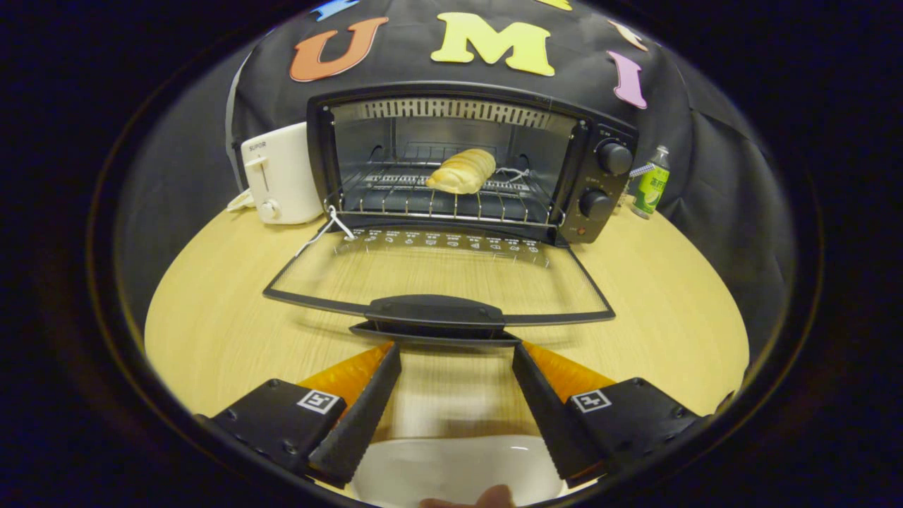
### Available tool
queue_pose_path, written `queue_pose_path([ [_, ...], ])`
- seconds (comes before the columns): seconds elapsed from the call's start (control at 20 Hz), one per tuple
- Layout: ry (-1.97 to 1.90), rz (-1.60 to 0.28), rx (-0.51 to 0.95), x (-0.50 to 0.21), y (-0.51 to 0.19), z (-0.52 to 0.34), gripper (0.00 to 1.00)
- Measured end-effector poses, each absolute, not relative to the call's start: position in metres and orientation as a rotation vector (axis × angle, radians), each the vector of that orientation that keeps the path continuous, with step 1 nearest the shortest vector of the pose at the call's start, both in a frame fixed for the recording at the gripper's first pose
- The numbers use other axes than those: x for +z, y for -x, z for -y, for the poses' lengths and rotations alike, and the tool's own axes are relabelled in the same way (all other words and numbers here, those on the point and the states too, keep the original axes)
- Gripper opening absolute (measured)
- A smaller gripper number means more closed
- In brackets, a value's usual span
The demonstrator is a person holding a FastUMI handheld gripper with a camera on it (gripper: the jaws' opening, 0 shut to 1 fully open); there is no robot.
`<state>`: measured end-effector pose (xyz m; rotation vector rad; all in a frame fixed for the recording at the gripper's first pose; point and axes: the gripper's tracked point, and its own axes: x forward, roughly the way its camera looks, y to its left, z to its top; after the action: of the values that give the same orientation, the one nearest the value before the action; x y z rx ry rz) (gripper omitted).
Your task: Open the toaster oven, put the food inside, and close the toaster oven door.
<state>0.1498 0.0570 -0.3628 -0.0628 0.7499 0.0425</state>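
Right below the fingers, at 6 o'clock, a white plate (451, 473) is seen on the desk (233, 331), and a bit of a person's hand (487, 498) is seen at its near rim. Nothing can be seen lying on the plate. The gripper (457, 356) is held above the plate with its fingers spread wide apart, and nothing is held between them. One fingertip is seen at 7 o'clock and the other at 5 o'clock.

Just ahead of the fingertips, at 12 o'clock from them, the black handle (435, 312) of the toaster oven door (437, 279) is found. The handle is near the fingertips, but whether it is touched cannot be told. The glass door is let all the way down and lies flat over the desk, so the wood can be seen through it.

Beyond the door, the toaster oven (465, 162) is seen standing open. A wire rack (395, 201) is set inside it, and the food, a pale bread roll (462, 171), is laid on the rack near the middle. Two round knobs (615, 158) are seen on the panel at 3 o'clock from the roll.

At 9 o'clock from the oven, just beside it, a white toaster (279, 176) is placed. At 3 o'clock from the oven, a small green bottle (651, 183) is stood upright on the desk.
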Motion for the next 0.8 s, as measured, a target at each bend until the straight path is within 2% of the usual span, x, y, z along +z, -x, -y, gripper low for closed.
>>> queue_pose_path([
  [0.3,0.000,-0.536,0.048,-0.290,-0.155,-0.048,1.00],
  [0.8,-0.032,-0.435,0.068,-0.243,-0.174,-0.051,1.00],
])
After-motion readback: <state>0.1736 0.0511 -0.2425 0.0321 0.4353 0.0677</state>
